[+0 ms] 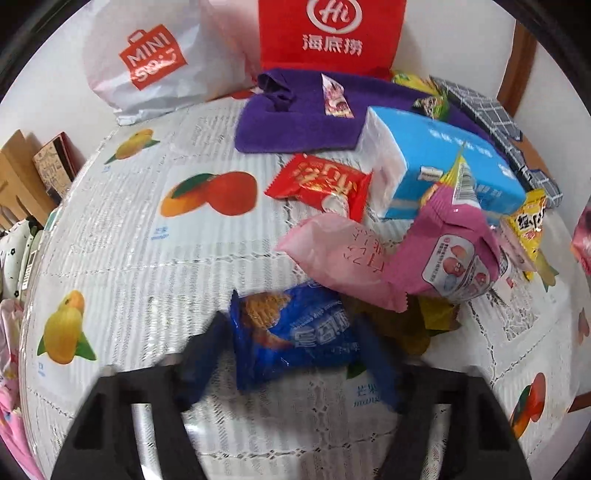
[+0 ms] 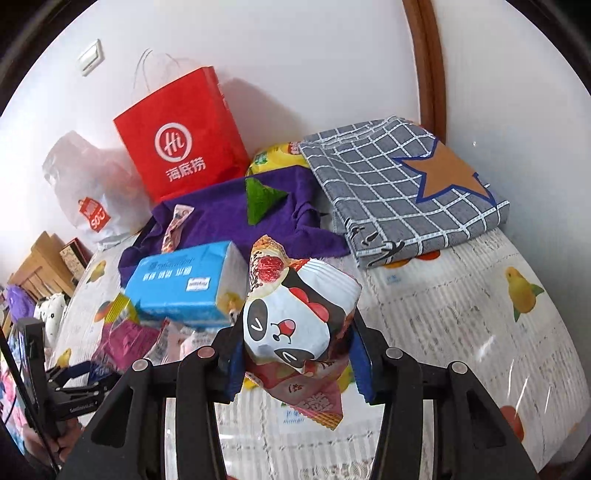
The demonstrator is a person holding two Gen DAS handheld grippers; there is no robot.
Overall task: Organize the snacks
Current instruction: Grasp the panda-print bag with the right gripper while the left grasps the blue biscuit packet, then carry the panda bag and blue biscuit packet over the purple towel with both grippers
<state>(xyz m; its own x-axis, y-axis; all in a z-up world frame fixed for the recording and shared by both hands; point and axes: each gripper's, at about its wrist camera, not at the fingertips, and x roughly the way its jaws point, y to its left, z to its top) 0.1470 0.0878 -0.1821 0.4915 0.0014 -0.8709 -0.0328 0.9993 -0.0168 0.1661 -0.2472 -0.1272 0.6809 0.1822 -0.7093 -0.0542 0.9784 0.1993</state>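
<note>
A blue cookie packet (image 1: 295,332) lies on the fruit-print tablecloth (image 1: 147,240), and my left gripper (image 1: 291,358) is shut on it, one blue pad at each end. Just beyond it is a heap of snacks: a pale pink packet (image 1: 340,254), a pink packet (image 1: 450,251), a red packet (image 1: 321,184) and a yellow packet (image 1: 528,218). My right gripper (image 2: 295,369) is shut on a panda-print snack bag (image 2: 295,325), held above the table. A second pinkish packet (image 2: 314,398) hangs beneath that bag.
A blue tissue pack (image 1: 443,166) lies behind the heap, by a purple towel (image 1: 295,122) carrying a small candy (image 1: 334,98) and a green triangular packet (image 2: 262,195). A red paper bag (image 1: 328,33) and white plastic bag (image 1: 147,62) stand at the wall. A folded checked cloth (image 2: 399,184) lies right.
</note>
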